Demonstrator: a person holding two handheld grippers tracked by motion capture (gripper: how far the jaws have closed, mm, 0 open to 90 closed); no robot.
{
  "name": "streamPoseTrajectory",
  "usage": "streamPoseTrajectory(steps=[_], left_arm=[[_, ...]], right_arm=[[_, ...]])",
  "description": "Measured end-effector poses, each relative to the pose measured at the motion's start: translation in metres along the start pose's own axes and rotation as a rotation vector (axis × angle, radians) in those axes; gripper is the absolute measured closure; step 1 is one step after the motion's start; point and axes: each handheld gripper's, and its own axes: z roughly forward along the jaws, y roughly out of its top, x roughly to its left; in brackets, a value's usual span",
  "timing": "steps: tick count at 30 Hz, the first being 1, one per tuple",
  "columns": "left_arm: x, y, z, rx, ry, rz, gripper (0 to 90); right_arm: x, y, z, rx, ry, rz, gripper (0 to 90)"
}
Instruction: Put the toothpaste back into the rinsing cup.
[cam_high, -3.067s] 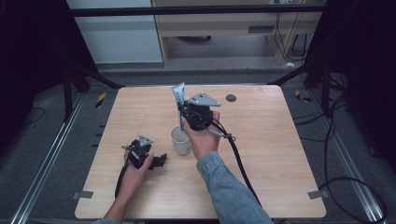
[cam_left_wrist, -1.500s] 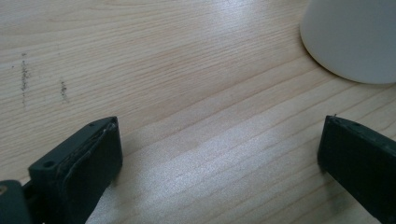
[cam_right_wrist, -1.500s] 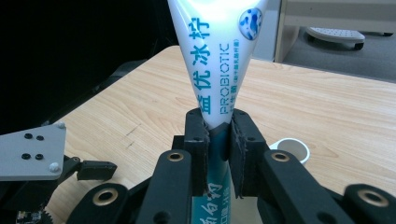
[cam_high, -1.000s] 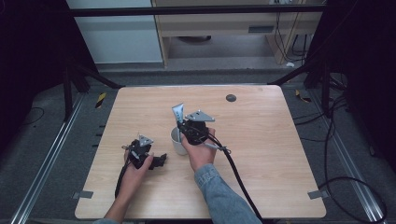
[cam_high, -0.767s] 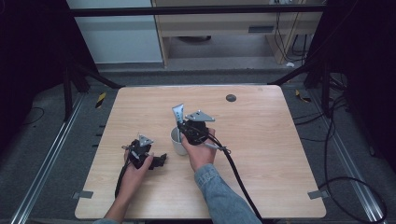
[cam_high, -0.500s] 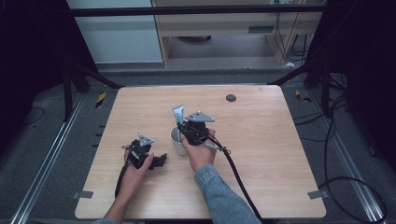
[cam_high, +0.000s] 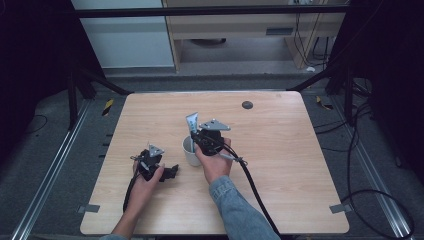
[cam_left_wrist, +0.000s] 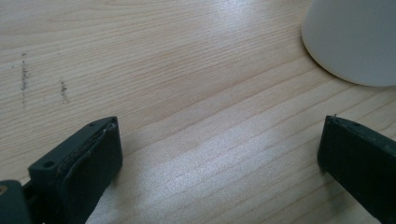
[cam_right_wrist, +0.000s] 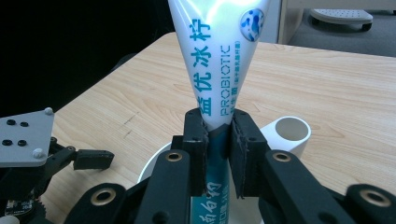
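Step in hand: lowering a toothpaste tube (cam_right_wrist: 219, 65) into the white cup (cam_high: 190, 150). The right hand-held gripper (cam_right_wrist: 218, 135) is clamped on the tube low on its body, crimped flat end up; in the right gripper view the tube's lower part sits inside the cup's rim, and whether it touches the bottom is hidden. The cup stands near the middle of the table (cam_high: 300, 150), its handle showing just beside the jaws. The left hand-held gripper (cam_high: 159, 169) rests on the table near the cup, jaws spread wide with nothing between them; its own view shows bare wood and the cup's side at upper right. Judgement: the next move calls for a short straight descent, then releasing the jaws so the tube leans on the rim without tipping the cup.
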Motion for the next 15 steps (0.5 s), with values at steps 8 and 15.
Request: streamPoseTrajectory(steps=[8,15], left_arm=[[0.0,0.0,0.0,0.0,0.0,0.0,0.0],[0.0,0.0,0.0,0.0,0.0,-0.001,0.0]], right_arm=[[-0.0013,-0.0002,-0.0001,-0.002,0.001,0.003,77.2],[-0.0027,0.0005,-0.0011,0.001,0.0,0.002,76.6]])
